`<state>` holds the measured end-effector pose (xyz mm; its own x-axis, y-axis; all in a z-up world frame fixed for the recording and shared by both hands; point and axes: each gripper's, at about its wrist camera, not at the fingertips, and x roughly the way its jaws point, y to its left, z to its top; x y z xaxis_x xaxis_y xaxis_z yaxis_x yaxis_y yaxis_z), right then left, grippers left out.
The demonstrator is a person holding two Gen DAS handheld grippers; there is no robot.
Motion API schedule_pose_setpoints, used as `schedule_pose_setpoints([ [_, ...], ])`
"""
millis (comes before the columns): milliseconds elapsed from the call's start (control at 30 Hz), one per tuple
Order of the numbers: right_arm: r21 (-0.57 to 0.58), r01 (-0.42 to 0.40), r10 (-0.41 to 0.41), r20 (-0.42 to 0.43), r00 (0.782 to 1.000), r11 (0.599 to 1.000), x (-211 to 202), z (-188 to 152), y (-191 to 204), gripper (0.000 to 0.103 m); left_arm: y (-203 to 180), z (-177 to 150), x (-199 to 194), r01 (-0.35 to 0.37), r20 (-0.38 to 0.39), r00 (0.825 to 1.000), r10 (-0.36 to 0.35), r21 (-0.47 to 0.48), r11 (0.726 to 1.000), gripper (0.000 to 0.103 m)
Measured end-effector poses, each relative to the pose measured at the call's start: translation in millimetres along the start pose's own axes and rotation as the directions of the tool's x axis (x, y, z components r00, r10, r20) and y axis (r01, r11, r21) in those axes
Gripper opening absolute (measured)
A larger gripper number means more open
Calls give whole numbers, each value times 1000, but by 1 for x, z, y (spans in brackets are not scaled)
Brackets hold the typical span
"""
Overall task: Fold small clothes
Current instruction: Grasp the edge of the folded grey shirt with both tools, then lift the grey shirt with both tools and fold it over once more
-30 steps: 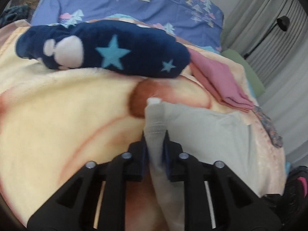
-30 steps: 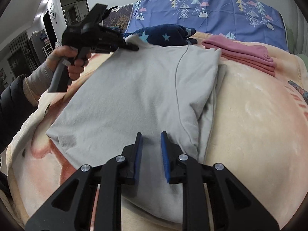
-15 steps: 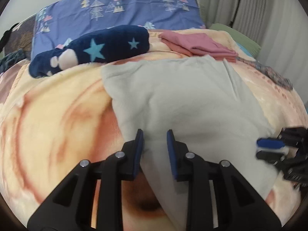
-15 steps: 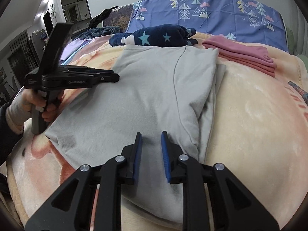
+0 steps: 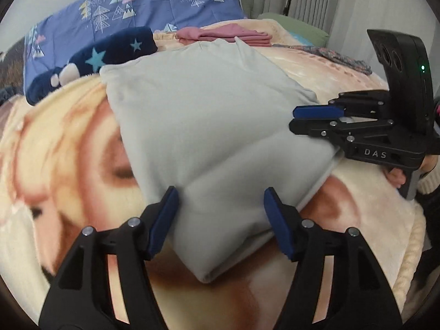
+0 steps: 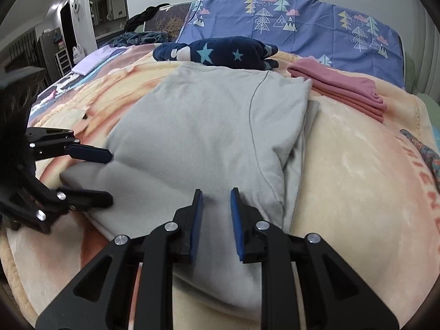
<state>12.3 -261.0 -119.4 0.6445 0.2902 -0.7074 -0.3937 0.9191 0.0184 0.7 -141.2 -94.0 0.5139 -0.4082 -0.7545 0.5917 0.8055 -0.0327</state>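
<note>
Bedroom light falls on a bed covered by a plush cream-and-orange printed blanket (image 6: 357, 170), with a blue tree-patterned pillow (image 6: 302, 24) at twelve o'clock and pale curtains (image 5: 343, 5) off at one o'clock in the left wrist view; on the blanket lies the pale grey soft cotton garment (image 6: 198, 126), partly folded, one side already turned in along a seam and a spare edge showing at its three o'clock side. Behind it at twelve o'clock rest a navy fleece piece with turquoise stars (image 6: 220, 52) and a folded pink ribbed garment (image 6: 341, 88), which reads as a finished item. The step in hand looks like the next fold of the grey garment: both tools are at its near hem. The left gripper (image 5: 220, 220) is spread wide, its blue pads straddling the near corner of the cloth, holding nothing yet; whether the pads brush the fabric I cannot tell. The right gripper (image 6: 216, 214) is parted only a little, hovering over the hem at six o'clock, empty as well. Next, I judge, each should close on the hem layers together and carry them toward twelve o'clock, keeping the edge level; pinching only the top layer would pull the earlier fold apart
</note>
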Motion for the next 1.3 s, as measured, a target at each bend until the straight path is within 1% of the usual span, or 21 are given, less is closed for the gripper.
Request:
schedule_pose_setpoints([
  [33,-1,3,-3,-5,1000,1000,-3,-3,0,22,-1,1,-3,-7,-6,1000,7,2,1000,66],
  [100,53,-40,40,-5,999,998,-15,-5,-10,22,1,3,-15,17,0,1000,-17,-15,1000,66],
  [167,164,-98,95,28,995,982,-30,-4,-32,23,14,9,-24,44,33,999,-42,-61,997,73],
  [200,216,-118,109,52,993,969,-36,-3,-45,27,24,14,-26,42,52,998,-37,-95,995,74],
  [267,323,-131,109,84,990,937,-41,1,-74,30,44,24,-23,26,72,997,-14,-171,985,76],
  [333,389,-130,107,82,991,912,-37,7,-96,34,66,31,-14,33,71,997,-15,-274,961,77],
  [400,438,-149,134,66,989,886,-24,14,-113,50,79,38,-2,54,56,998,-37,-338,940,77],
  [467,478,-167,162,52,985,862,-11,19,-123,56,87,45,10,81,45,997,-69,-373,924,77],
  [533,496,-191,197,41,980,847,0,23,-125,56,88,50,20,84,33,996,-77,-379,922,77],
  [600,487,-213,226,32,974,847,11,29,-124,56,89,55,32,68,10,998,-69,-366,928,77],
  [767,484,-218,254,-10,967,848,38,44,-124,56,96,66,51,72,-4,997,-79,-365,928,77],
  [933,490,-241,277,0,961,838,59,53,-127,56,103,76,66,81,-14,996,-93,-371,925,77],
  [967,485,-246,280,1,960,839,62,56,-126,54,105,78,69,81,-15,996,-93,-376,923,75],
  [1000,478,-251,283,4,959,842,65,59,-125,44,106,82,73,77,-16,996,-90,-382,921,73],
  [1033,466,-249,284,-4,959,849,70,63,-122,41,107,85,76,71,-17,996,-84,-386,920,66],
  [1067,460,-237,273,-13,962,856,73,66,-120,35,108,88,78,68,-13,997,-79,-386,920,54],
  [1100,450,-216,252,-21,968,867,75,68,-117,29,107,91,78,66,-8,997,-75,-380,923,47],
  [1133,433,-194,228,-28,973,880,75,70,-114,25,105,94,76,58,-4,998,-64,-365,929,34],
  [1167,402,-160,188,-33,982,902,71,72,-107,21,100,97,72,35,0,999,-37,-333,942,26],
  [1233,324,-100,110,-11,994,941,58,77,-92,17,90,100,63,-5,14,1000,9,-273,962,21],
  [1300,274,-79,74,31,997,959,42,82,-80,16,77,105,48,-39,49,997,51,-219,975,19],
])
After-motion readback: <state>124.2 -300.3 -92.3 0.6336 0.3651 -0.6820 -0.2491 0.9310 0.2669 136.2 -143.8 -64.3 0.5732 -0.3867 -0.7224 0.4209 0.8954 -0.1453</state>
